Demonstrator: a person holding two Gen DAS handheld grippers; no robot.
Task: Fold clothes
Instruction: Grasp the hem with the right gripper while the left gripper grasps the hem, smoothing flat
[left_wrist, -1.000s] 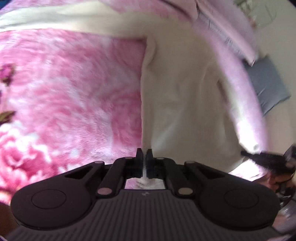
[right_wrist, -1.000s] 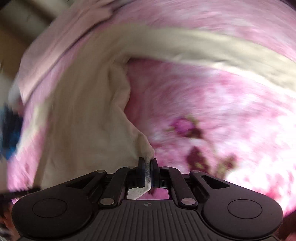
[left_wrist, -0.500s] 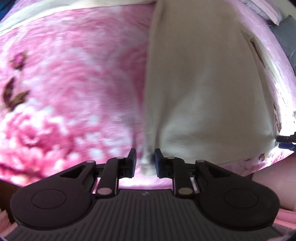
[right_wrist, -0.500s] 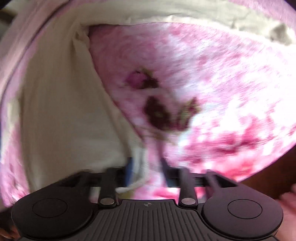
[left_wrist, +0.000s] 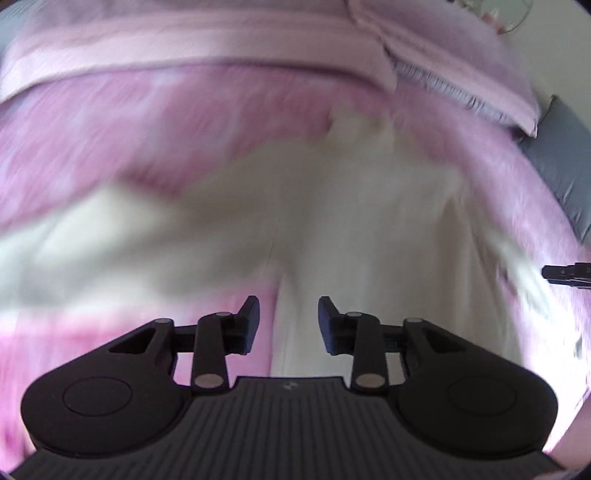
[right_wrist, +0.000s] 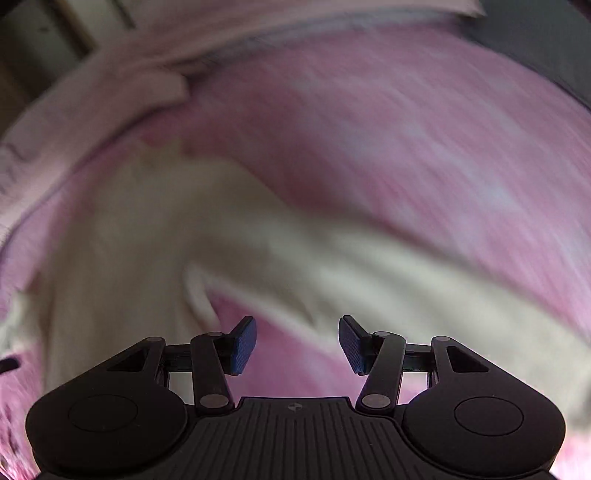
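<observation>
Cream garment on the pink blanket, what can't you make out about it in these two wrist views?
- Cream garment, left wrist view: motion blur hides its type, folds and edges.
- Cream garment, right wrist view: blur smears its outline.
- Its near part: covered by the left gripper, whose jaws are opening with nothing gripped.
- Pink blanket: pattern smeared.

One cream garment, one pink blanket, two tools.

1. Garment lies spread on the blanket.
2. Folded bedding sits behind the garment.
3. Cushion rests at the blanket's right edge.
</observation>
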